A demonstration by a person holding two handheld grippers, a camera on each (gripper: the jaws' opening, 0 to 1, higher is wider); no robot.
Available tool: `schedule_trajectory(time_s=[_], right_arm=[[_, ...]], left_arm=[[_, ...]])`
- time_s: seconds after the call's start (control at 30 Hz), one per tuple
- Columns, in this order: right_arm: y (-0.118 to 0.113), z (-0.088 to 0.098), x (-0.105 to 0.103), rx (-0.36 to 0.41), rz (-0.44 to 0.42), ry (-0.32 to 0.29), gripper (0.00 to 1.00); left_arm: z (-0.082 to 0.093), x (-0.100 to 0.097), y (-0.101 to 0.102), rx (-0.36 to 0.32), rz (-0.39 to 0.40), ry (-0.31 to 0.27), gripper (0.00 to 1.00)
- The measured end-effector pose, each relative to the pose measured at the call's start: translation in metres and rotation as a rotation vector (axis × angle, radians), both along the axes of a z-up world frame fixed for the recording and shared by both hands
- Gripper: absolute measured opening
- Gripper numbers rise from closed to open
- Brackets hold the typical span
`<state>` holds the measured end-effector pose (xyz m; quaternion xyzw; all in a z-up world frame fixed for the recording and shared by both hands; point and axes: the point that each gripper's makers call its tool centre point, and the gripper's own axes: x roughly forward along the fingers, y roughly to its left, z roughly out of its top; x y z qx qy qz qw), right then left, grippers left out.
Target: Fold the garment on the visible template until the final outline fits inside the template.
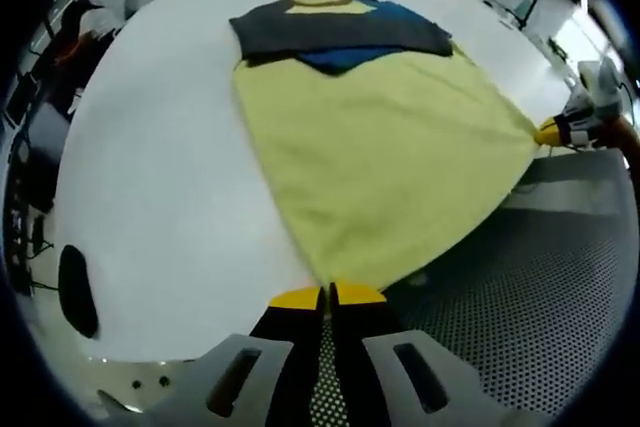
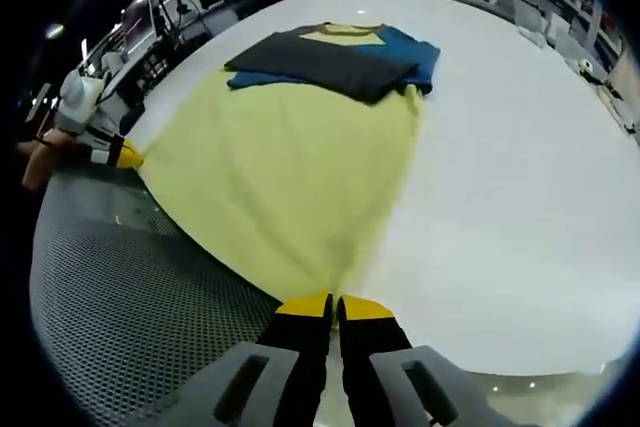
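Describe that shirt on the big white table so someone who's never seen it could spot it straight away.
Find the big white table; the shirt is the one cloth spread on it. Its pale yellow body fans toward you, both lower corners pinched in yellow-tipped tongs, left and right. At the far end, dark grey and blue sleeves lie folded across the chest, below a yellow collar.

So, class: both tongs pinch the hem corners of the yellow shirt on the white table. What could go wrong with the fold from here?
1. The left tongs and right tongs grip only the corner tips of the yellow shirt; cloth may slip out when lifted.
2. Pulling may drag the folded dark sleeves out of place.
3. The hem overhangs the white table above the perforated mat; uneven lifting could skew the fold.
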<state>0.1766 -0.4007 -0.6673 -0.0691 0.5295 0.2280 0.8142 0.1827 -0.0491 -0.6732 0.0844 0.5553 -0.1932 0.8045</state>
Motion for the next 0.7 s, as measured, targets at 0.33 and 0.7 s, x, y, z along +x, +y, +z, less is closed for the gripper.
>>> schedule_trajectory(time_s=[0.33,0.7], right_arm=[[0.002,0.025,0.015,0.030,0.006,-0.053,0.00],[0.007,0.056,0.039,0.104,-0.015,-0.119,0.00]], left_arm=[[0.022,0.013,-0.001,-0.020,0.013,-0.057,0.00],[0.048,0.037,-0.001,-0.028,0.005,-0.149,0.00]])
